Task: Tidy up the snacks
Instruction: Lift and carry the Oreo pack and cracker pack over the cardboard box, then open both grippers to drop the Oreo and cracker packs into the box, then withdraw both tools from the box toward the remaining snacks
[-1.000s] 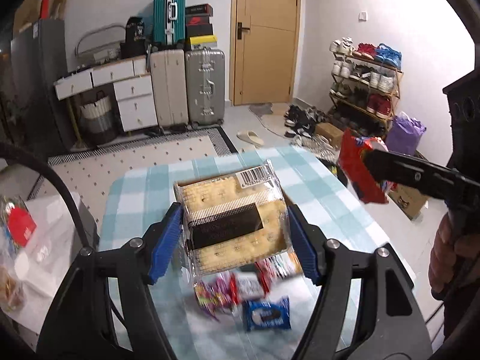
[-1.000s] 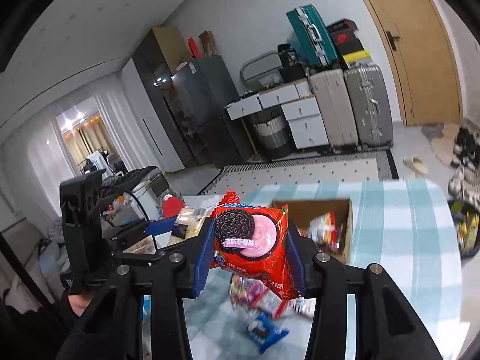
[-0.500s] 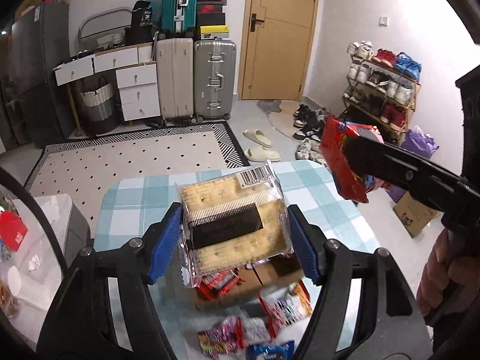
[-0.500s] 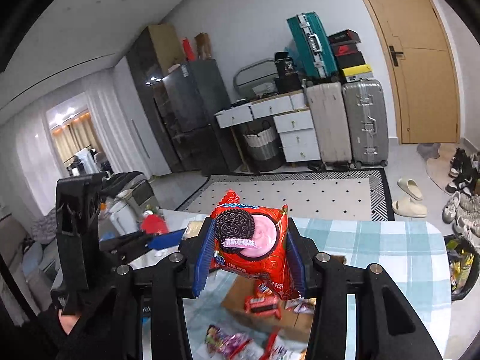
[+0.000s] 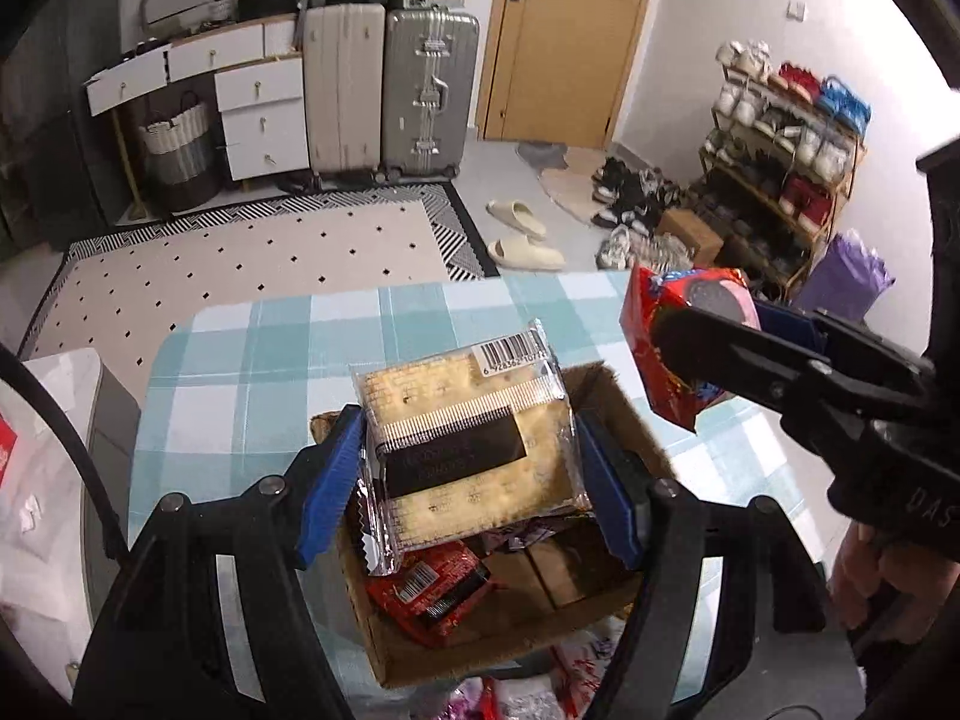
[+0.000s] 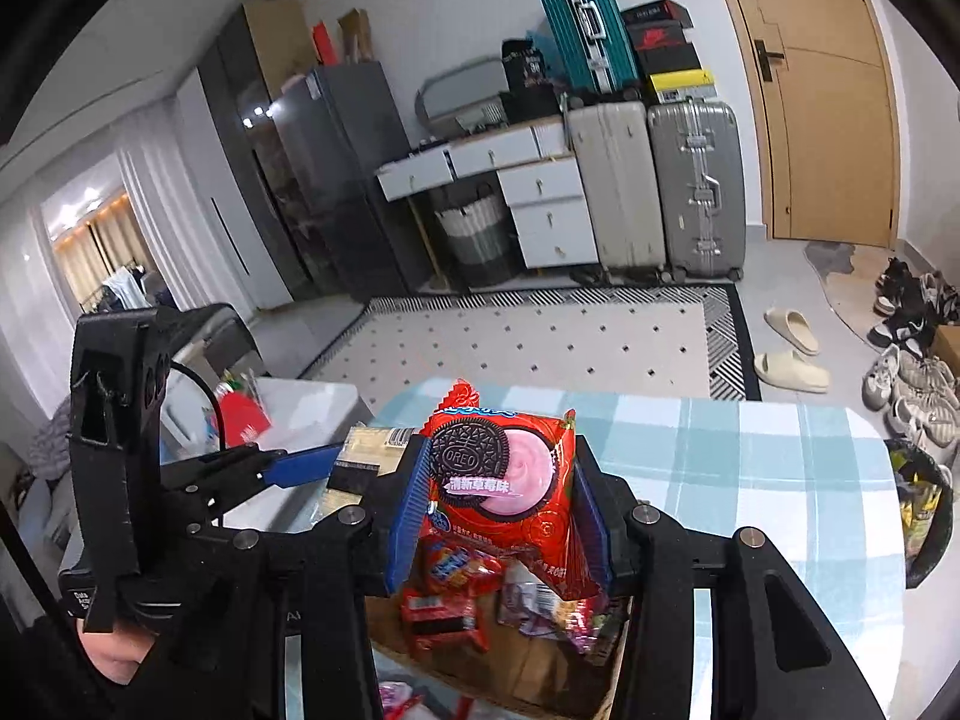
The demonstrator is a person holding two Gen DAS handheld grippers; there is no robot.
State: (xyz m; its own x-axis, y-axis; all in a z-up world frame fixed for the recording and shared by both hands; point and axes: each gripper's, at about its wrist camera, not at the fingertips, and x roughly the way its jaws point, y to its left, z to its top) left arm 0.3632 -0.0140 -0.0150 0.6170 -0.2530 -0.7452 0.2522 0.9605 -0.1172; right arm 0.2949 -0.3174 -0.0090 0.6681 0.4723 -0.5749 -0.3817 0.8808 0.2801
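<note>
The left tongs (image 5: 468, 474) pinch a clear cracker pack (image 5: 465, 438) above the open cardboard box (image 5: 420, 654) on the checked counter (image 5: 252, 372). Beside them, the right tongs (image 6: 498, 516) pinch a red Oreo packet (image 6: 504, 480). Red wrapped snacks (image 5: 429, 591) lie in the box; loose packets (image 5: 540, 684) sit just before it.

I have brought both claws forward: the cracker pack (image 5: 468, 438) and Oreo packet (image 6: 501, 480) now hang above the cardboard box (image 5: 414, 657), previously over loose snacks.
</note>
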